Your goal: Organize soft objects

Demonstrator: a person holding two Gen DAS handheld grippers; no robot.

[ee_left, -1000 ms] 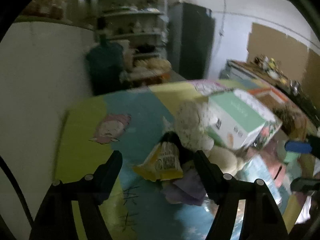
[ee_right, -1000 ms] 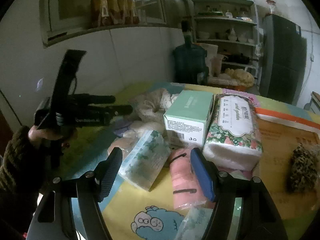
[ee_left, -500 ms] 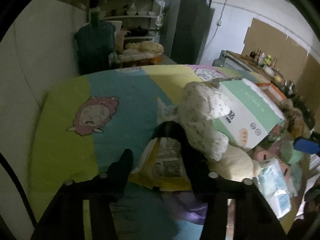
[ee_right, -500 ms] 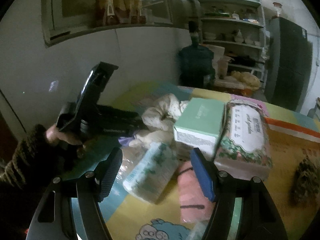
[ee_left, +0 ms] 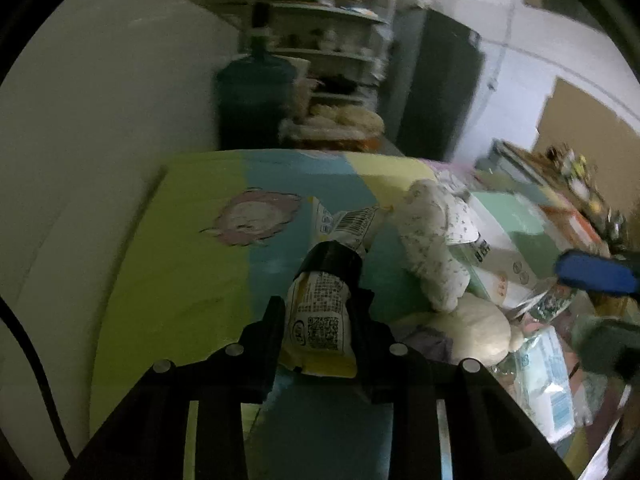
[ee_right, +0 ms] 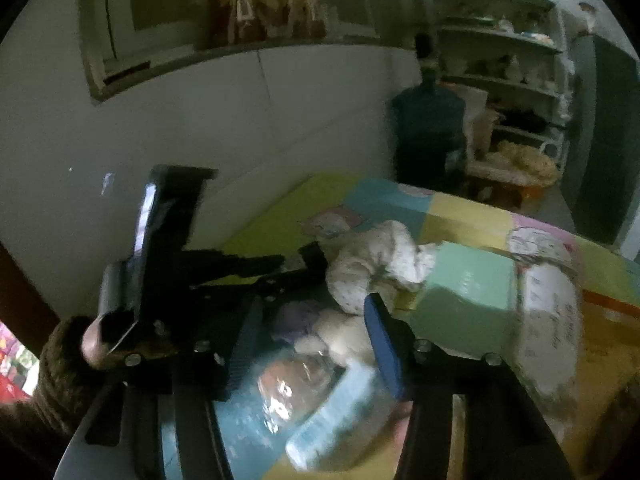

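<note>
A yellow and white snack packet (ee_left: pixel 320 320) with a black band stands between the fingers of my left gripper (ee_left: pixel 320 300). Its jaws are closing and both pads press on the packet's sides. In the right wrist view the left gripper (ee_right: pixel 296 262) reaches in beside a white spotted plush (ee_right: pixel 372 264). My right gripper (ee_right: pixel 314 308) is over a light blue tissue pack (ee_right: pixel 312 400) in clear wrap. Its jaws are closing, and the blurred pack fills the gap between the fingers. The left wrist view shows the right gripper (ee_left: pixel 592 308) at the right edge.
On the patchwork mat (ee_left: pixel 180 240) lie the white spotted plush (ee_left: pixel 432 248), a cream plush (ee_left: pixel 476 328), a purple cloth (ee_left: pixel 432 340), a green box (ee_right: pixel 464 292) and a floral tissue pack (ee_right: pixel 548 320). A water jug (ee_left: pixel 252 108) and shelves stand behind. A sleeved hand (ee_right: pixel 96 340) holds the left gripper.
The left jaws have narrowed from wide apart onto the snack packet. The right gripper has moved left over the blue tissue pack and its jaws have narrowed around it.
</note>
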